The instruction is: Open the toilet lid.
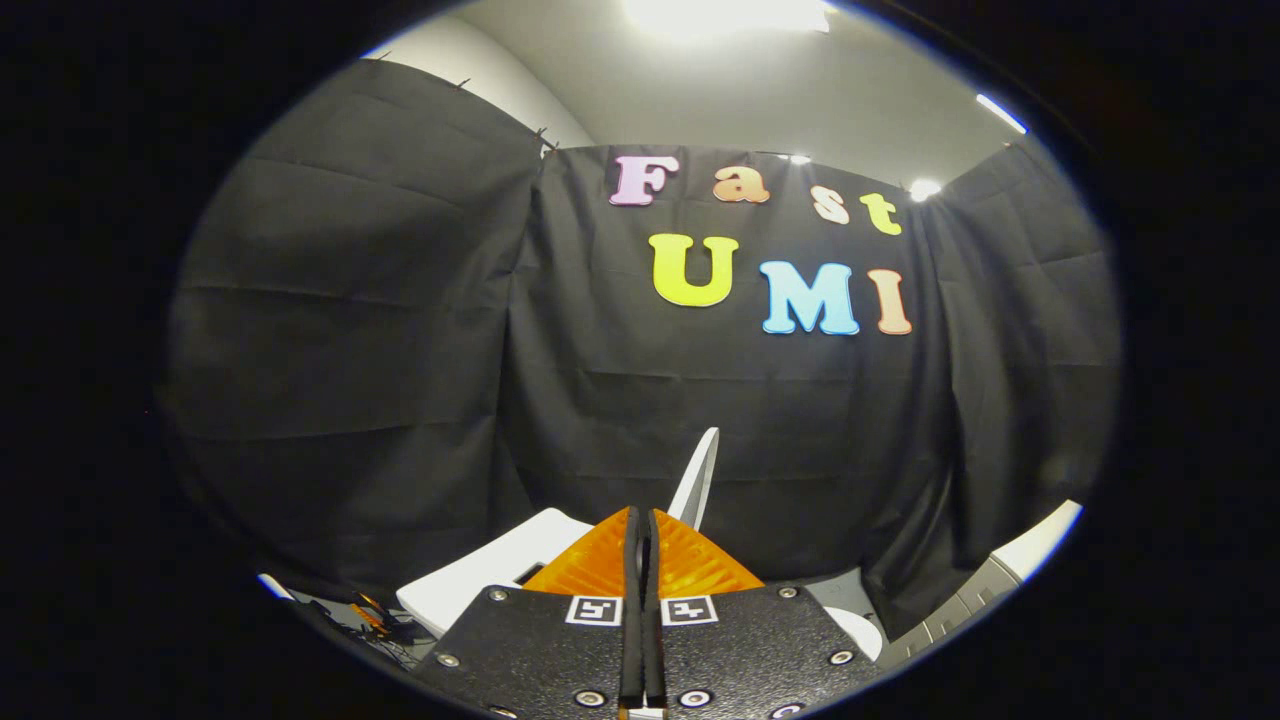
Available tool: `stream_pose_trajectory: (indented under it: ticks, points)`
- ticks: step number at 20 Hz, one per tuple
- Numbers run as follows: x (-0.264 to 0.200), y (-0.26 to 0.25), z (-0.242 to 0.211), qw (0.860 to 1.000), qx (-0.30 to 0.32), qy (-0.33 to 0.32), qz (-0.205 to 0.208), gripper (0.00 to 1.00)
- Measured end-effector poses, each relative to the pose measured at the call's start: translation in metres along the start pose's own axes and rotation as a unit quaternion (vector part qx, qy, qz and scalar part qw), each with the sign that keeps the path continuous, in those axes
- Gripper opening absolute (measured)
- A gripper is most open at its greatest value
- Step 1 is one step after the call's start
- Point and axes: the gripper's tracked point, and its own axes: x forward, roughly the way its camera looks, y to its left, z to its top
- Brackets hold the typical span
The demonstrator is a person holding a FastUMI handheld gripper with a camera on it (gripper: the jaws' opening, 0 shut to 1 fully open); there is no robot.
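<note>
My gripper (641, 520) is shut, its two orange fingers pressed together with nothing between them. Just beyond the fingertips the white toilet lid (697, 480) stands raised, seen edge-on and tilted slightly to the right. To the left of the fingers lies the white toilet tank top (495, 570). A curved white part of the toilet (862, 632) peeks out to the right of the gripper body. The fingers are apart from the lid.
Black cloth (400, 350) walls the booth behind and on both sides of the toilet. A white and grey ledge (1010, 565) runs along the far right. Some cables and small orange items (372, 618) lie low on the left.
</note>
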Motion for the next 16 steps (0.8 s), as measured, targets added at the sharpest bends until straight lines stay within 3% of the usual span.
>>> stream_pose_trajectory:
  ticks: [13, 16]
  points:
    - [0.032, 0.113, -0.003, 0.997, -0.005, 0.016, 0.071, 0.0]
    - [0.035, 0.124, -0.006, 0.997, -0.004, 0.025, 0.07, 0.03]
